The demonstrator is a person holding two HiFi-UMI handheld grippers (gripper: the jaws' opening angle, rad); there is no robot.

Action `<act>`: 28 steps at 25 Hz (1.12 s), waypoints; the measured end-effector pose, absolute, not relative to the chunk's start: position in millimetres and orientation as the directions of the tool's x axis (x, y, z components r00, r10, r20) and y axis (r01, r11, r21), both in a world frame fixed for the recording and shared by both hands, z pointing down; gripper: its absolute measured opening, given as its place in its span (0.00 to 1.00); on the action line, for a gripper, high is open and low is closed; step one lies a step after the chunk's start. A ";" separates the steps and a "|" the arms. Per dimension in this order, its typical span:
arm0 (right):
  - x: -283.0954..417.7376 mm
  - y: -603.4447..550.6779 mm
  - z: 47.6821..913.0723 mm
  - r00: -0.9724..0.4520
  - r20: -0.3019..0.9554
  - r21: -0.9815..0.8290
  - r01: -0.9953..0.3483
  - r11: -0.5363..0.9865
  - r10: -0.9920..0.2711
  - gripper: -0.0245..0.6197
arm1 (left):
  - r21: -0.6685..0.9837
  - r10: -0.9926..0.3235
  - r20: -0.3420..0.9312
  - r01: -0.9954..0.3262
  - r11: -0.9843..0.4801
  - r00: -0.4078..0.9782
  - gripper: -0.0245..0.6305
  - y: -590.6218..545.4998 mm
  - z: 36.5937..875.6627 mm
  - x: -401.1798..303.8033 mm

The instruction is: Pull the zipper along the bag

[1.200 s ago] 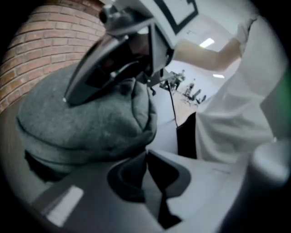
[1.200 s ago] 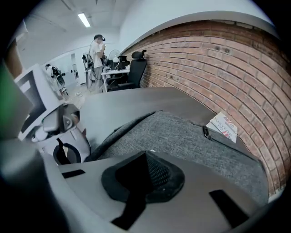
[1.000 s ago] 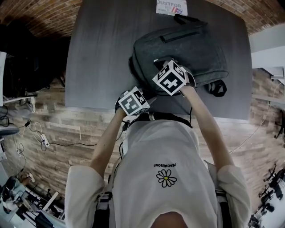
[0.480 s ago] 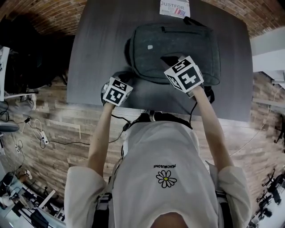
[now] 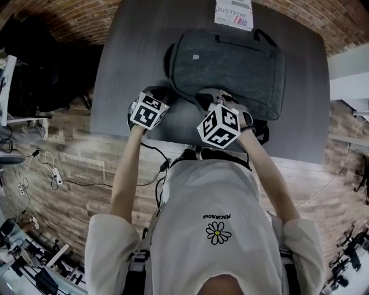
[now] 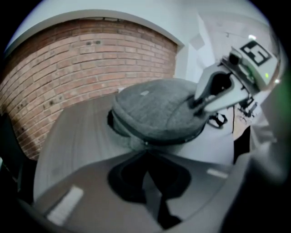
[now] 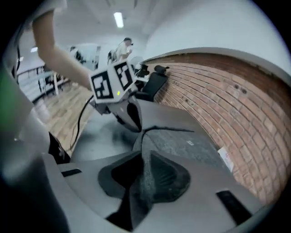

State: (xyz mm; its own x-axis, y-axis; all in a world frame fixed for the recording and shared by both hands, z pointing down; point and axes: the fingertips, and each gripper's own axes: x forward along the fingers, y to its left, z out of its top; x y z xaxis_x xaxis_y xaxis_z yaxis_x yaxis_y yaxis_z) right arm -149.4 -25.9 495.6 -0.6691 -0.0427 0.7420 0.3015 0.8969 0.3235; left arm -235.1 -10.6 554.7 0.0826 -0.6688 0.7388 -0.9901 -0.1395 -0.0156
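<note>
Bag (image 5: pixel 230 63): grey backpack, lying flat on dark desk (image 5: pixel 132 57), far-centre, long side running across the head view.
Zipper line (image 6: pixel 179 139): dark band round bag's near rim, seen in left gripper view.
Left hand-held gripper (image 6: pixel 145 148): jaws together, tips right at the zipper line at bag's near-left corner. Tiny bright bit at the tips, too small to identify.
Right hand-held gripper (image 7: pixel 145 154): clamped on a fold of grey bag fabric, which runs up btwn the jaws. Sits at bag's near edge, approx mid-length.
Spacing: both hand-held grippers on bag's near side, left one near the right one, not touching.
Strap (image 5: pixel 262 131): dark loop off bag's near-right corner, on desk.
Card (image 5: pixel 233 12): white printed sheet at desk's far edge, just beyond bag.
Person: white tee w/ flower print, both arms stretched fwd over desk's near edge.
</note>
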 end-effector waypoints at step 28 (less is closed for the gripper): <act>-114.3 -38.2 469.0 -0.765 0.620 0.460 0.175 0.870 -0.175 0.37 | 0.050 -0.616 0.730 -0.922 -0.383 0.296 0.04 3.9 562.4 -156.1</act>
State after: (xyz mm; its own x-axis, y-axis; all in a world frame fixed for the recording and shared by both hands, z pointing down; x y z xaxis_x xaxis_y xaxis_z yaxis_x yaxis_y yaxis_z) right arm -114.3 -38.2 469.0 -0.7647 -0.1747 0.6203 0.1746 0.8704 0.4604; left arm -156.1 3.9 562.4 0.2959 -0.6163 0.7298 -0.9223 -0.3831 0.0504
